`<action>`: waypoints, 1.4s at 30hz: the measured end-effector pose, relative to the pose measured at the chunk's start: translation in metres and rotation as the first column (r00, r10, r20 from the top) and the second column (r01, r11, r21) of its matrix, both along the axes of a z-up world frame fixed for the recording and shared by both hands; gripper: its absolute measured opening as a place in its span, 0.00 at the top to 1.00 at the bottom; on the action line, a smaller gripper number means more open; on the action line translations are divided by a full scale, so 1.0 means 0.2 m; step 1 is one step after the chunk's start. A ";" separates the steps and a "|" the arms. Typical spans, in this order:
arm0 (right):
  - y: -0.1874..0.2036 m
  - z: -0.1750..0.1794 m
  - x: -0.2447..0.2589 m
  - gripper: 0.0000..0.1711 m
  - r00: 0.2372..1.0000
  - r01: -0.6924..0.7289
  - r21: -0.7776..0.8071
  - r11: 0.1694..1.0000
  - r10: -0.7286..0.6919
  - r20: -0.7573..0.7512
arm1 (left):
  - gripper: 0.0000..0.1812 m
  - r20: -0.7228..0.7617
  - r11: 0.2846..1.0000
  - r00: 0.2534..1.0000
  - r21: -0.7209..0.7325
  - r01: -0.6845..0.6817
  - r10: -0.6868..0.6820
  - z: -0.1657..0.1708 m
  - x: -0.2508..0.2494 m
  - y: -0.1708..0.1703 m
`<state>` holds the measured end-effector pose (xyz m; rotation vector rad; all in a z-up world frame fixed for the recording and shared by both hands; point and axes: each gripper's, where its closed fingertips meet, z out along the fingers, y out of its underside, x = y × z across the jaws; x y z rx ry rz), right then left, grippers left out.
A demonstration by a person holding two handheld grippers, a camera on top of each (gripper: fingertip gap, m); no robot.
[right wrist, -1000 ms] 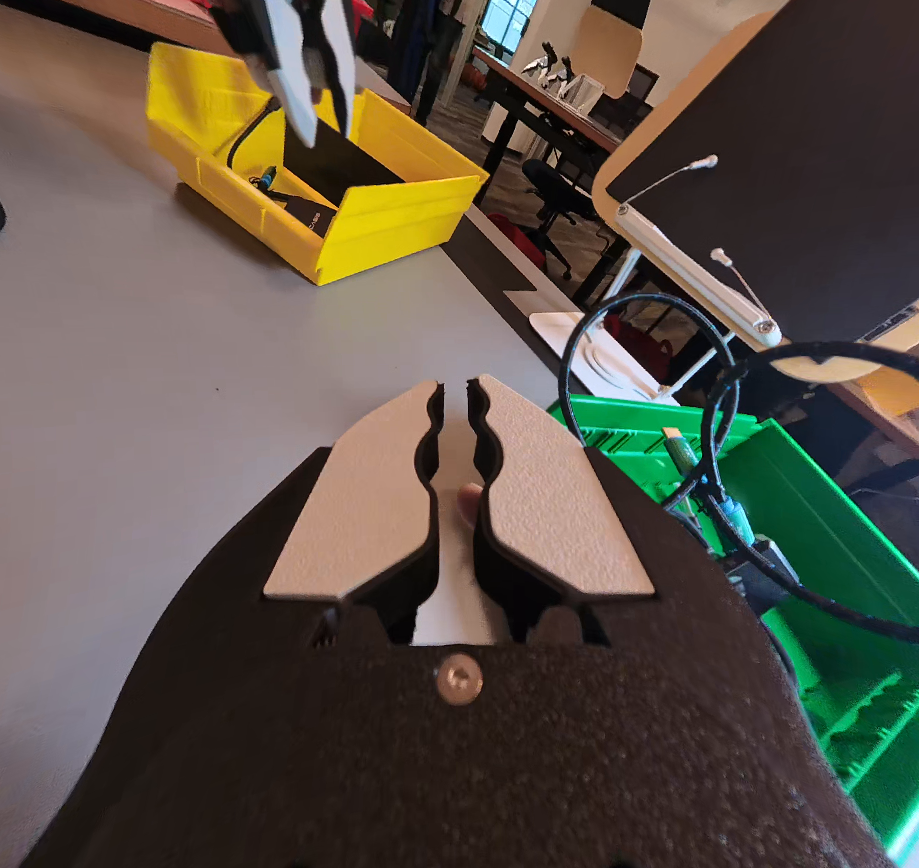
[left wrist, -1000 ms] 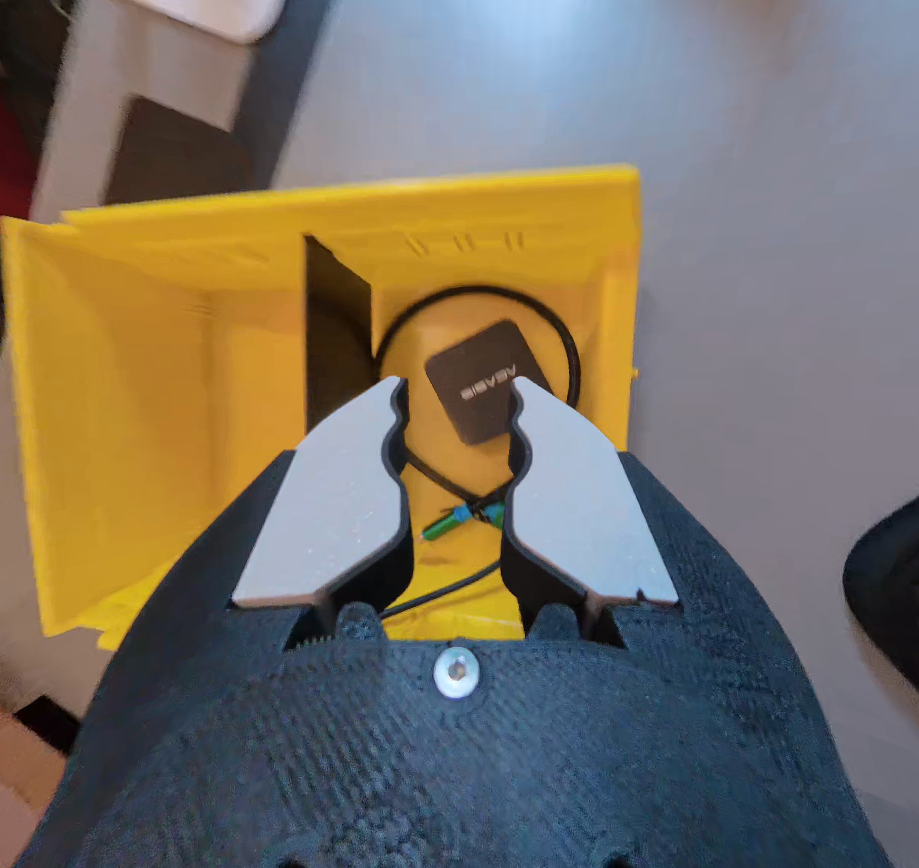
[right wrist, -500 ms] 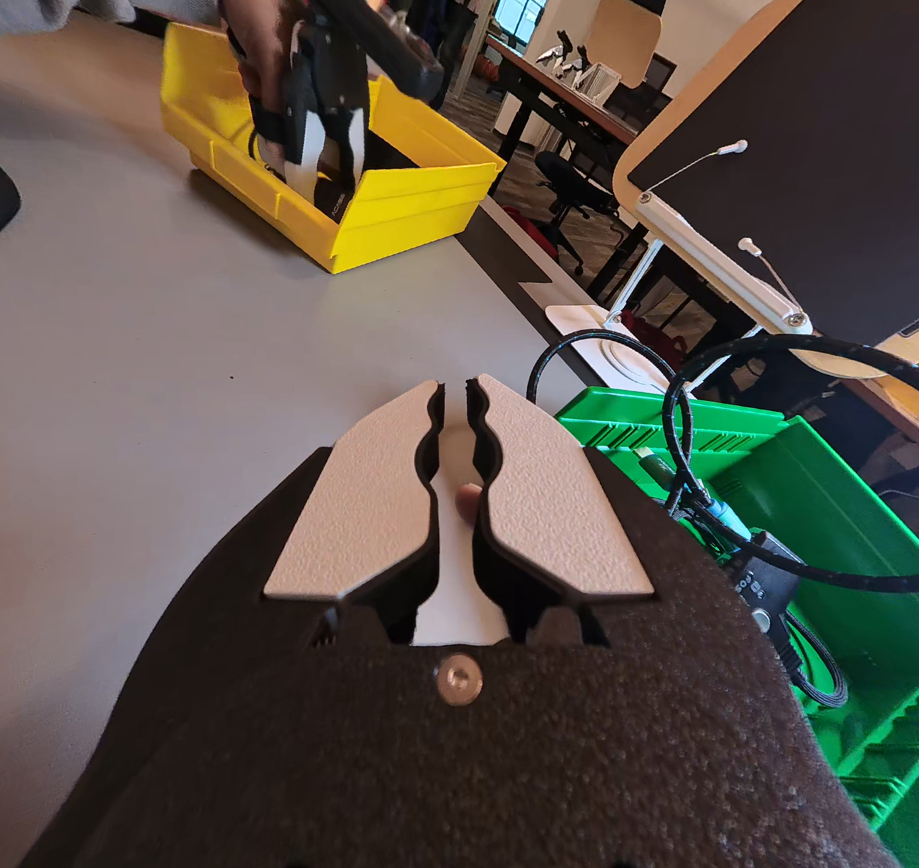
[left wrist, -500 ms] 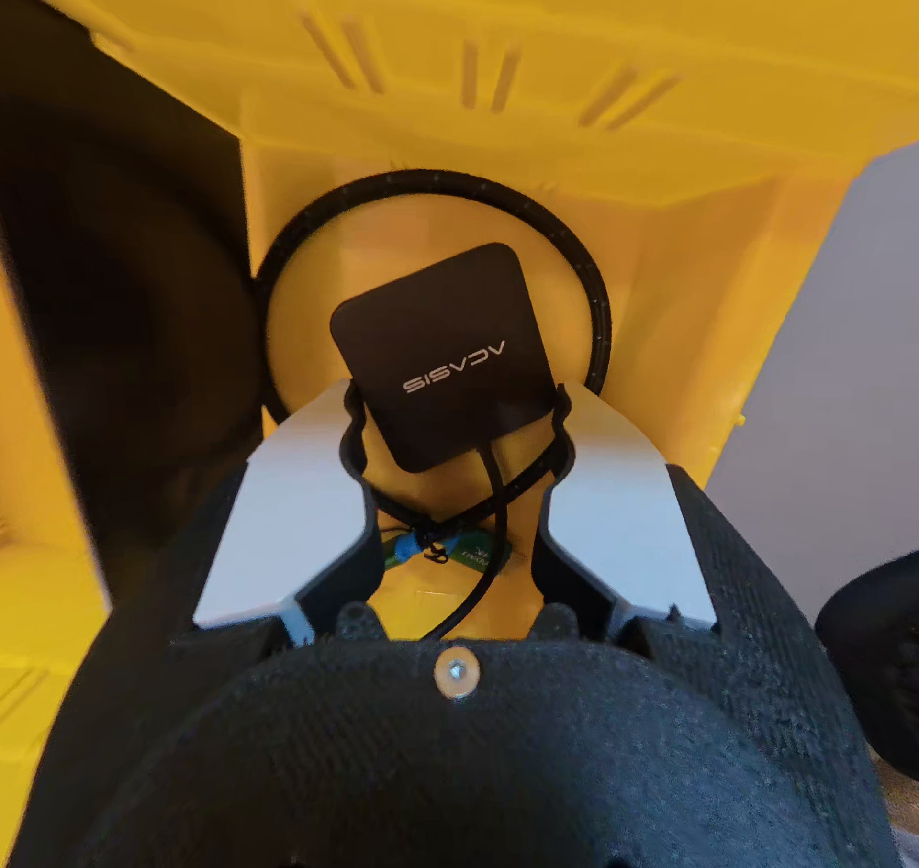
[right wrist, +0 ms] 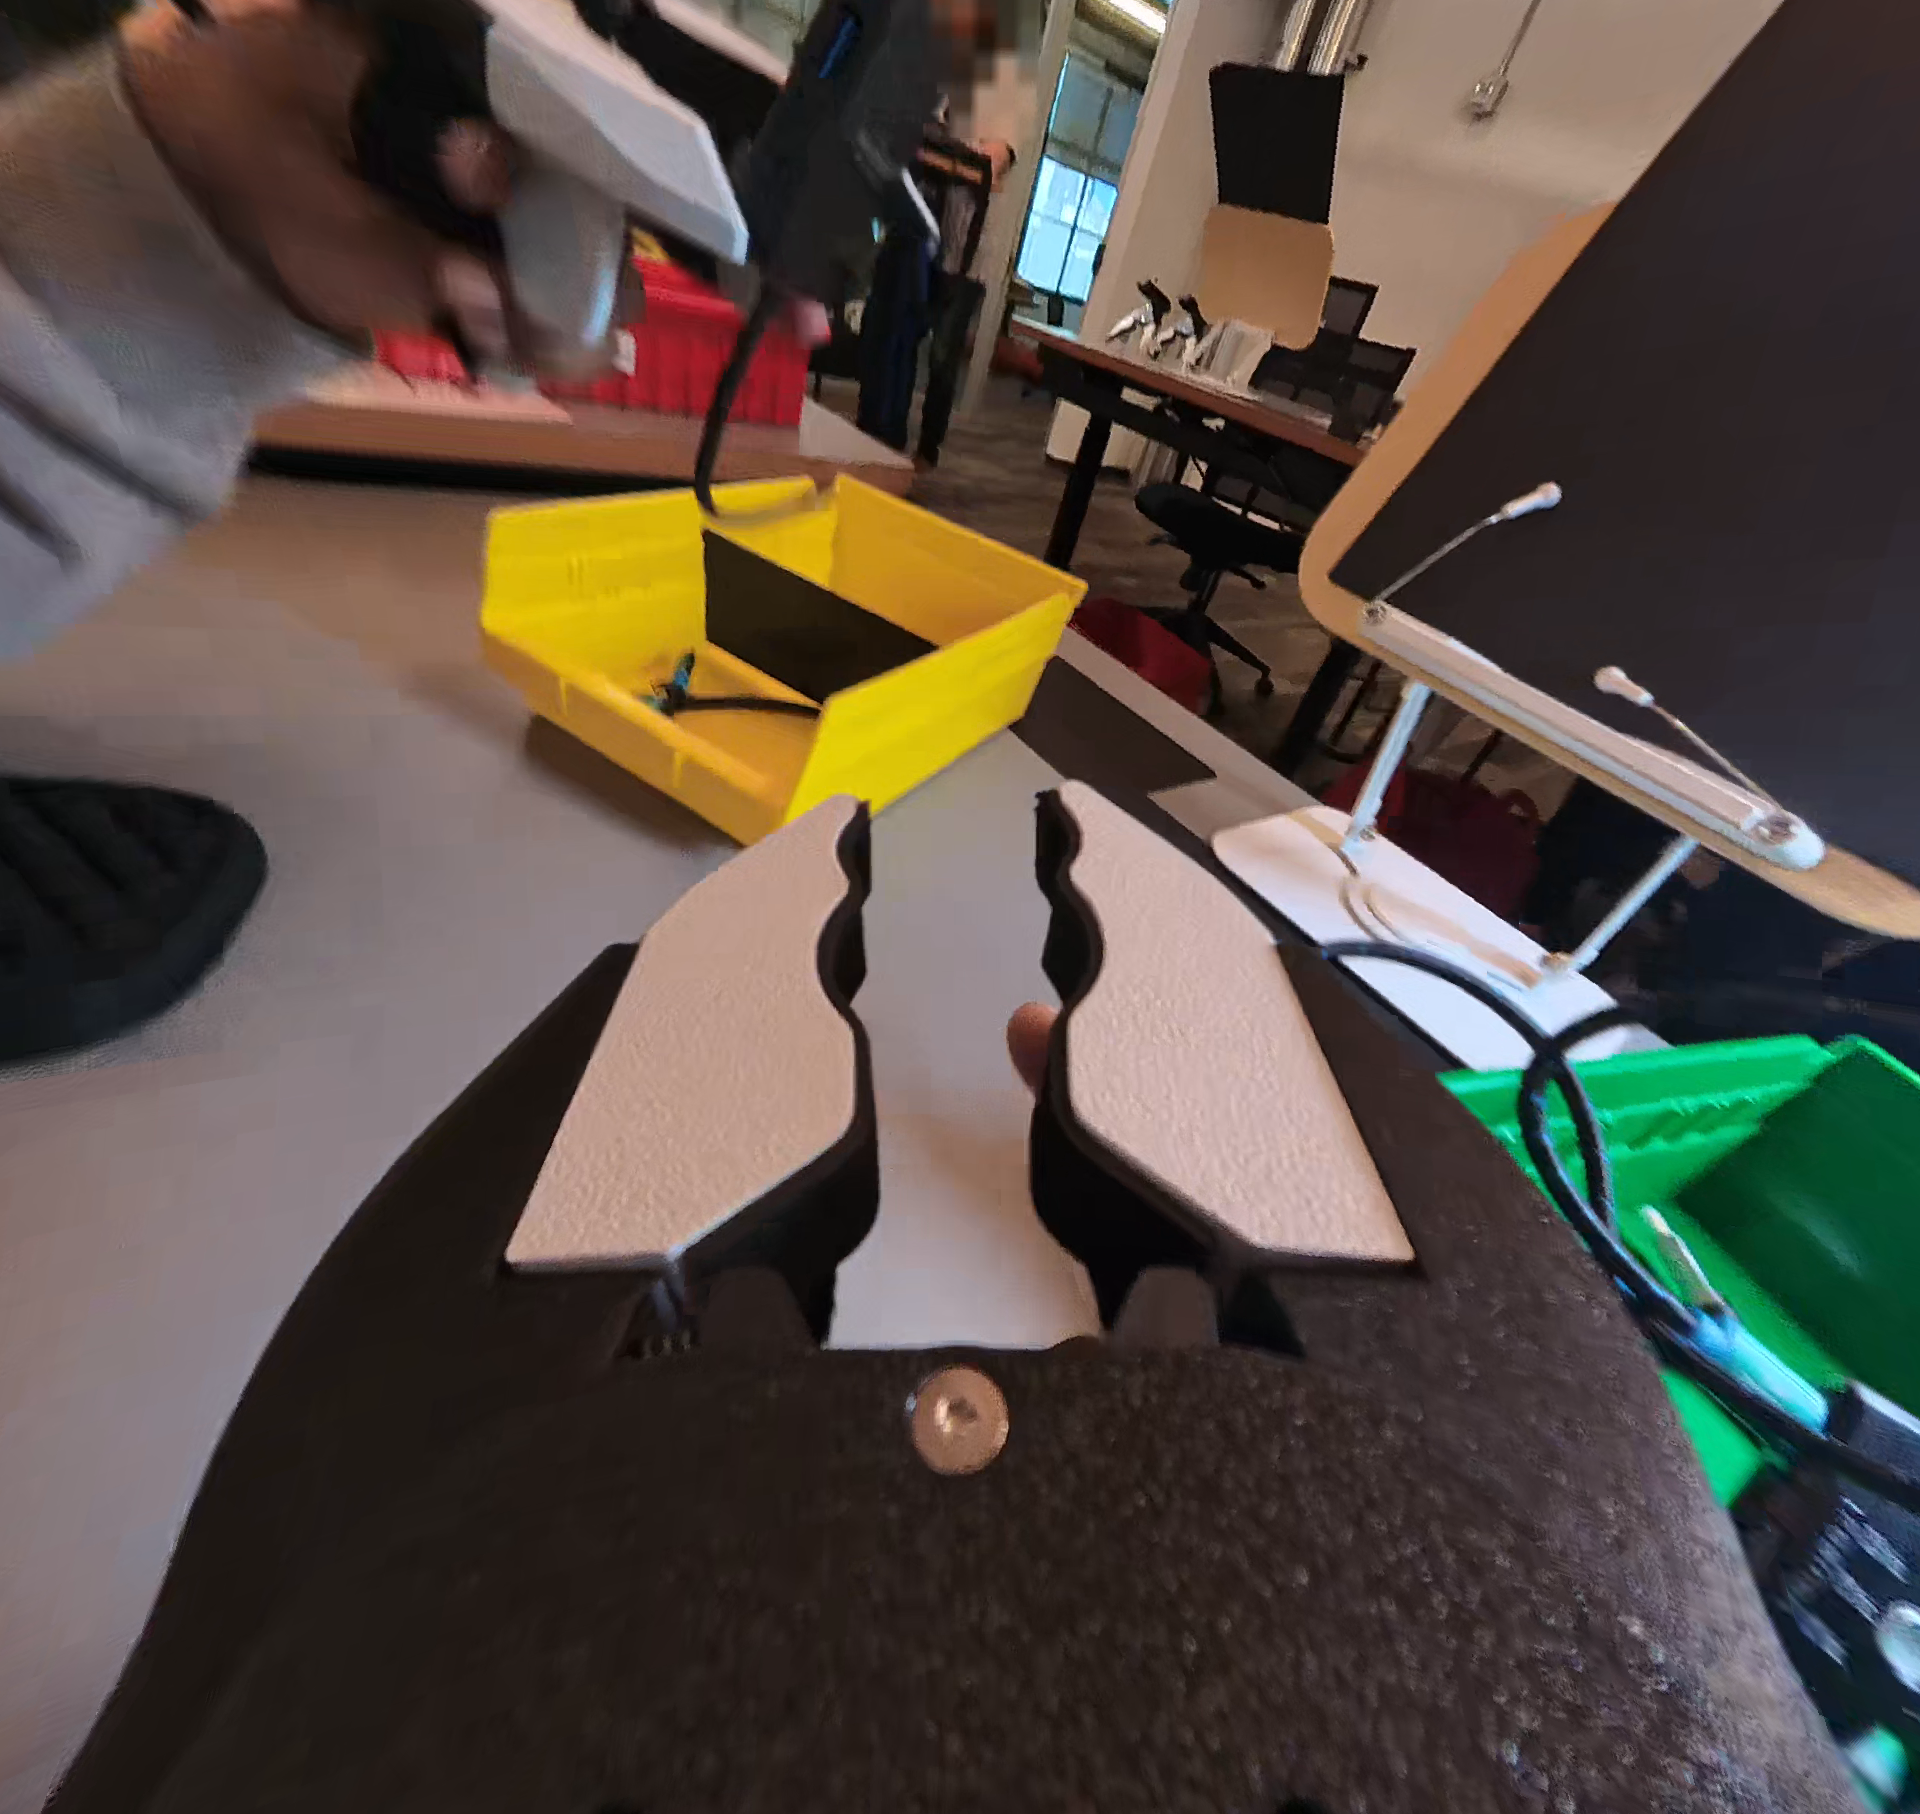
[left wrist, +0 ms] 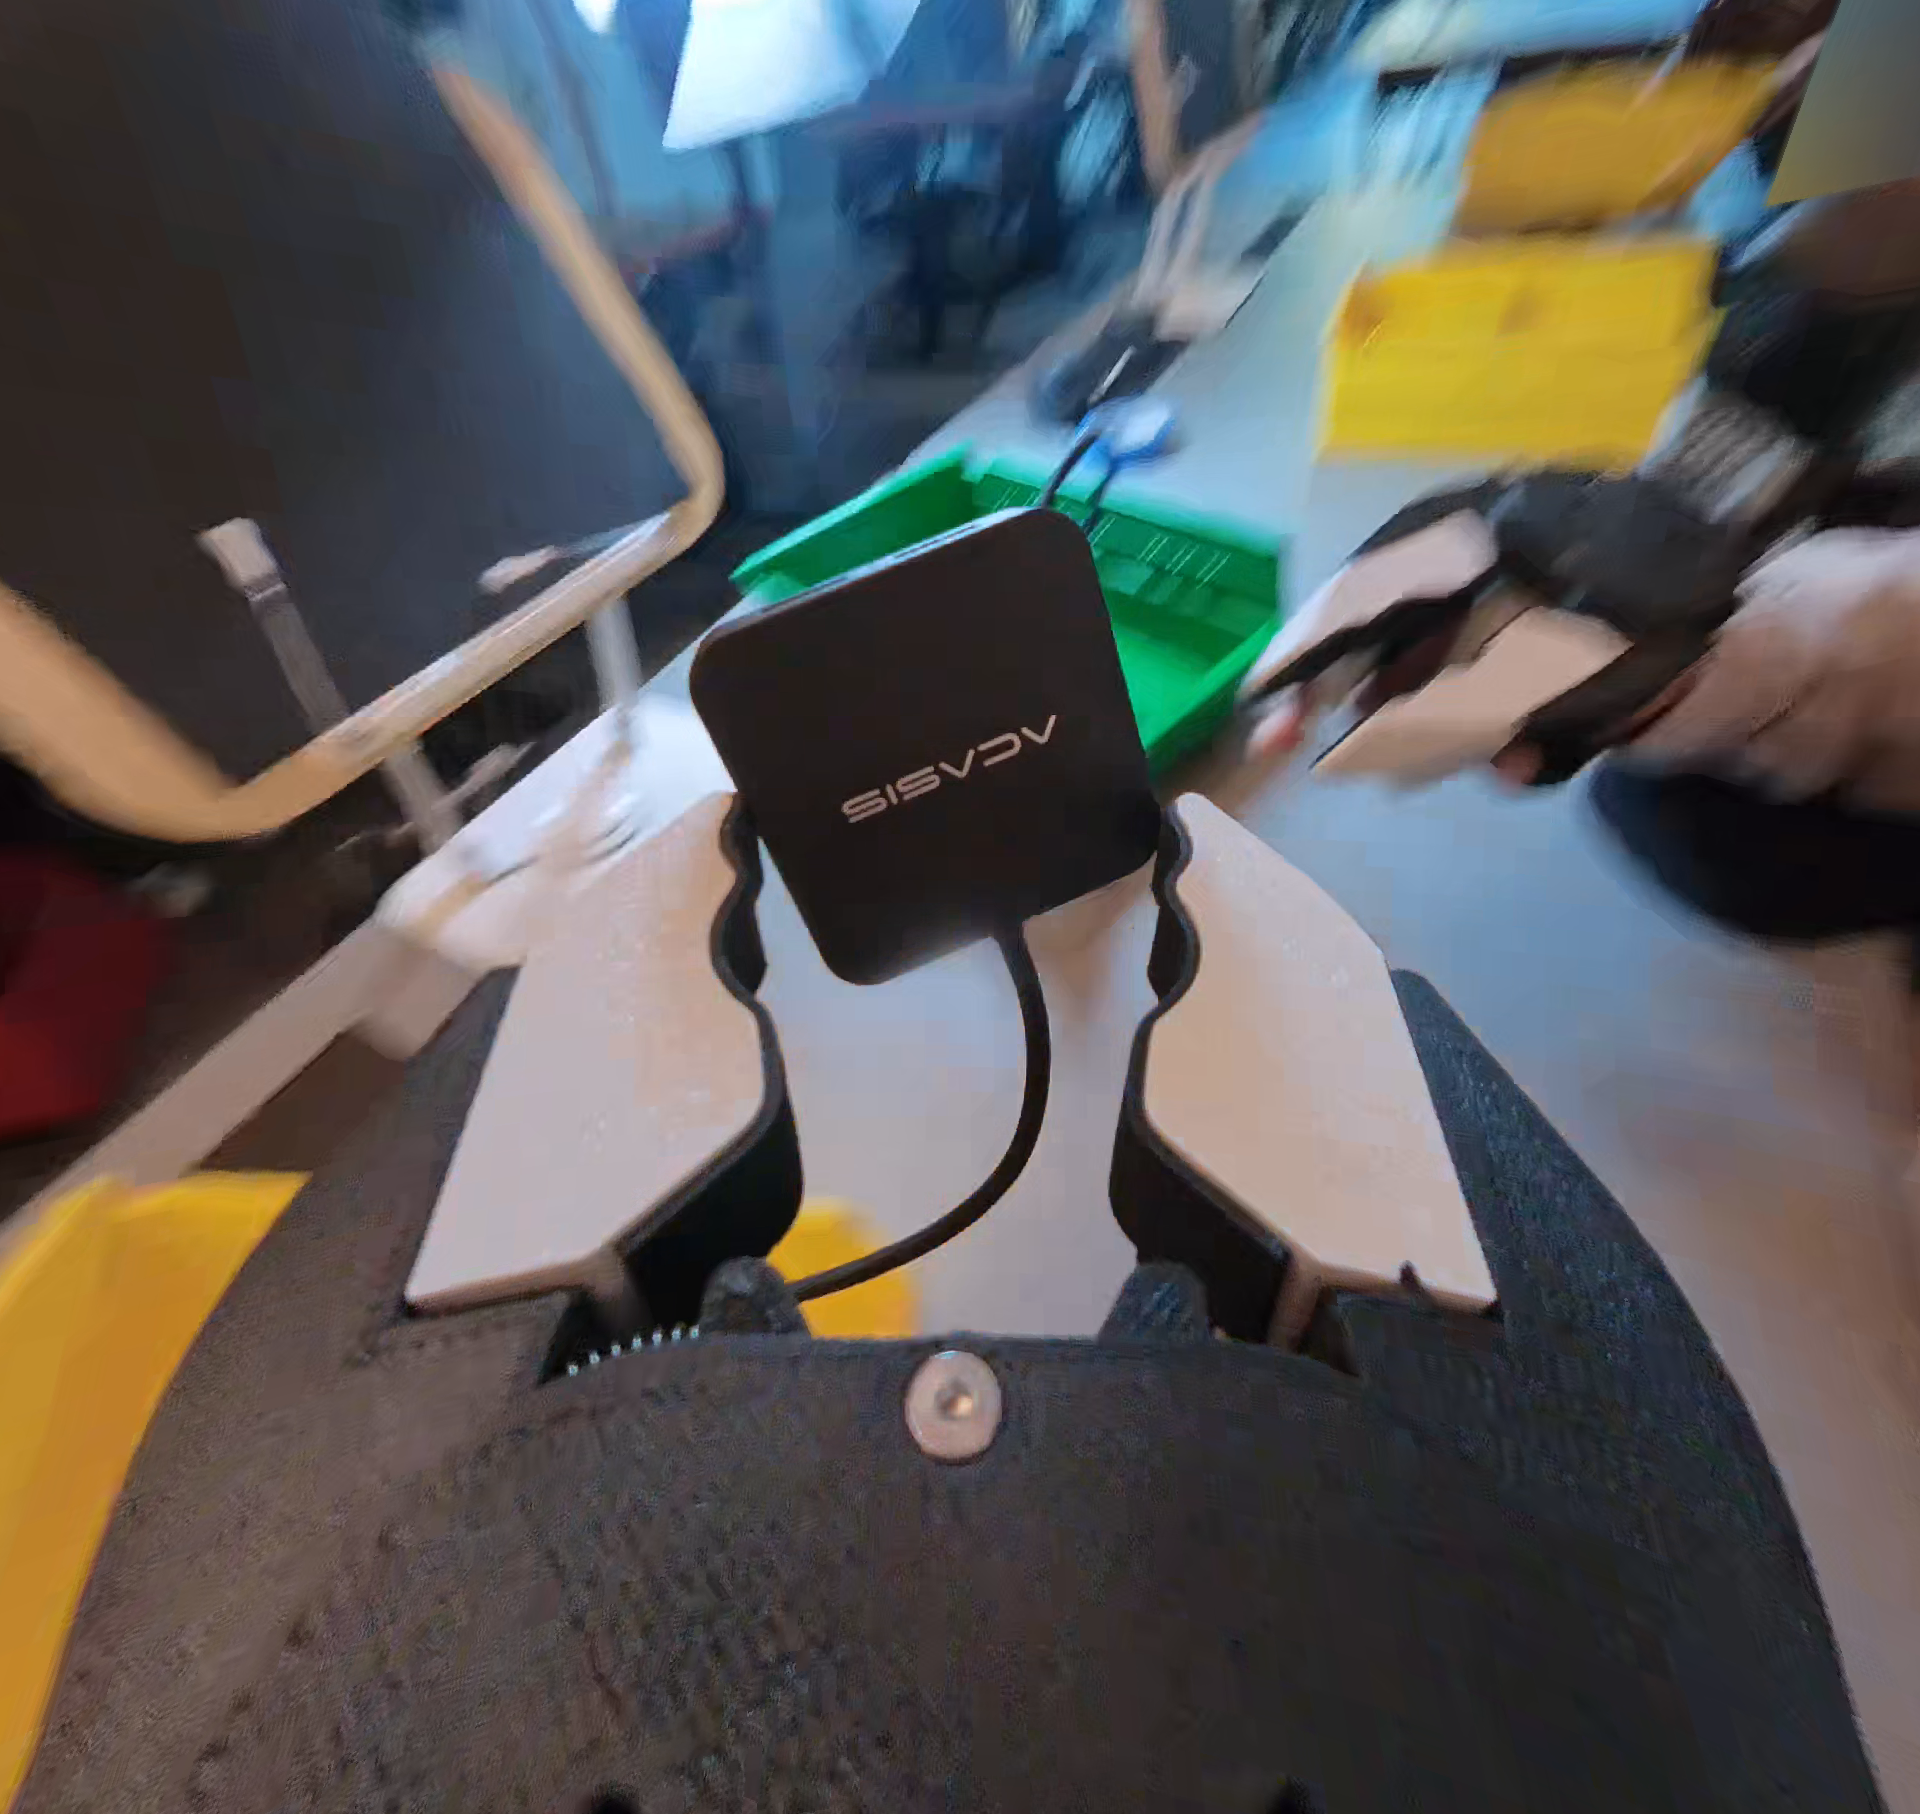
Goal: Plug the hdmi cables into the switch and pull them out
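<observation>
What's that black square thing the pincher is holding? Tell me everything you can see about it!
That is the switch, a flat black box with rounded corners and a smooth matte plastic look. Pale lettering marks its top face. A thin black cord leaves its near corner and curves down out of sight. The left gripper pinches it by two opposite sides and holds it in the air, turned a little askew. Only the two fingers appear to touch it. No cable plug shows in it.
</observation>
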<state>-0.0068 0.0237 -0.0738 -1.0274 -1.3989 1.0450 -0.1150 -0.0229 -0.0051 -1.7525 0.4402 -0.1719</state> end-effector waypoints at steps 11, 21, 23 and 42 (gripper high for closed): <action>-0.02 -0.28 -0.18 0.90 0.984 0.113 0.084 0.990 -0.123 0.125 | 0.59 0.612 0.998 0.789 0.011 0.061 -0.055 -0.51 0.45 0.28; 0.00 -0.18 -0.06 0.95 0.989 -0.099 -0.068 0.993 0.106 0.100 | 0.66 0.469 0.982 0.864 0.127 0.137 -0.181 -0.42 0.44 0.21; -0.07 -0.15 -0.01 0.95 0.952 -0.253 -0.249 0.935 0.287 0.111 | 0.63 0.370 0.977 0.908 0.143 0.156 -0.199 -0.42 0.42 0.20; 0.09 -0.35 -0.06 0.84 0.959 -0.171 -0.255 0.952 0.220 0.177 | 0.92 0.642 0.948 0.754 -0.134 0.289 -0.140 -0.61 0.36 0.21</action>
